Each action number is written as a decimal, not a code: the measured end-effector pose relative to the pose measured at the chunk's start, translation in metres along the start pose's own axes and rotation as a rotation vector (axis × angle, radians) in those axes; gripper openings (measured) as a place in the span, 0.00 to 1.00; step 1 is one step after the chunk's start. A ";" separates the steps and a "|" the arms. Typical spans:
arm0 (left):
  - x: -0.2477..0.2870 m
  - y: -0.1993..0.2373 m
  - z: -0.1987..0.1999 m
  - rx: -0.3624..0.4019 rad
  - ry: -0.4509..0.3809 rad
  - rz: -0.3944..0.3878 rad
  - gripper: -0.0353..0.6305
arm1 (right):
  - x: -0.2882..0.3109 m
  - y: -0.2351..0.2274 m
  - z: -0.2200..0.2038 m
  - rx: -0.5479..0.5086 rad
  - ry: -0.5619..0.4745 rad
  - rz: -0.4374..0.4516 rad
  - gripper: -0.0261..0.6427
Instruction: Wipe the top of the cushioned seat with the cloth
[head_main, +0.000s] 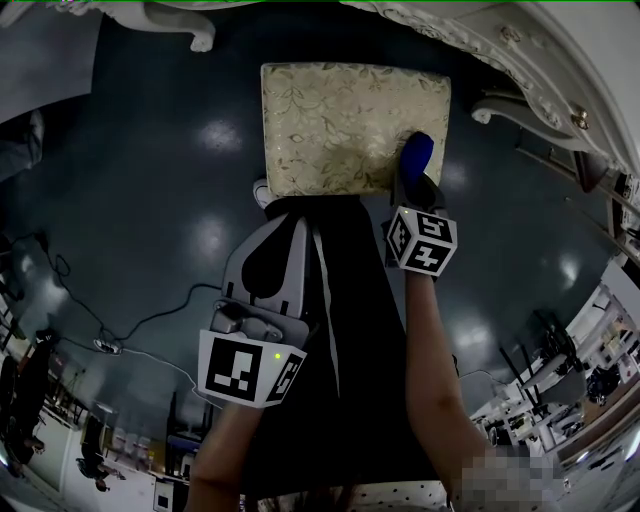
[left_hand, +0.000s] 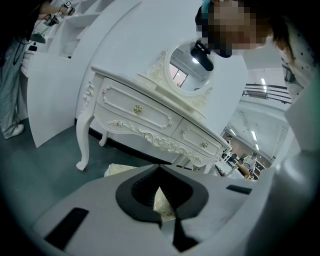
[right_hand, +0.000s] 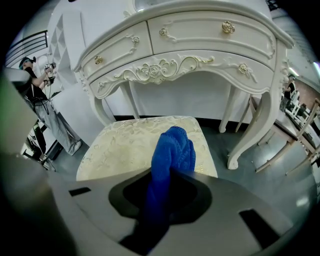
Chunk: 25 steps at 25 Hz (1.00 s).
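The wiping looks to be under way, but the pictures do not show how much of it is done. In the head view the cushioned seat sits at the top centre of the frame, and the blue cloth lies on its lower right corner, just inside the near edge. The right gripper is clamped on the cloth; in the right gripper view the cloth bunches up out of the closed jaws and hangs over the pale patterned top, below the white dressing table in the upper half of the frame. The rest of the top, to the left and toward the far edge, lies bare, with no streak or mark to tell wiped from unwiped, so I judge that most of the surface may be left to cover. The left gripper, at the lower left near the seat's near edge, has its jaws together on nothing and takes no part.
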<state>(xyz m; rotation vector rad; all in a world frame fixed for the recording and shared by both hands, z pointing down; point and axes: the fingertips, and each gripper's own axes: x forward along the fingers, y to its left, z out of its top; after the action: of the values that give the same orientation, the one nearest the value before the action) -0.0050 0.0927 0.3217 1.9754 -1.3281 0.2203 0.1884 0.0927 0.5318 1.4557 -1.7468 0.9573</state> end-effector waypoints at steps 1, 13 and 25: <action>-0.001 0.001 0.000 -0.001 0.000 0.002 0.05 | 0.000 0.002 0.000 0.000 0.000 0.001 0.17; -0.009 0.016 -0.001 -0.016 -0.007 0.024 0.05 | 0.004 0.022 -0.002 -0.018 0.005 0.016 0.17; -0.022 0.028 -0.001 -0.029 -0.021 0.037 0.05 | 0.005 0.039 -0.003 -0.023 0.005 0.013 0.17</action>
<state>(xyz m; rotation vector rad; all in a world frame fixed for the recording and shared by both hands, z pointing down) -0.0381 0.1037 0.3244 1.9353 -1.3751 0.1969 0.1493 0.0976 0.5326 1.4283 -1.7598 0.9437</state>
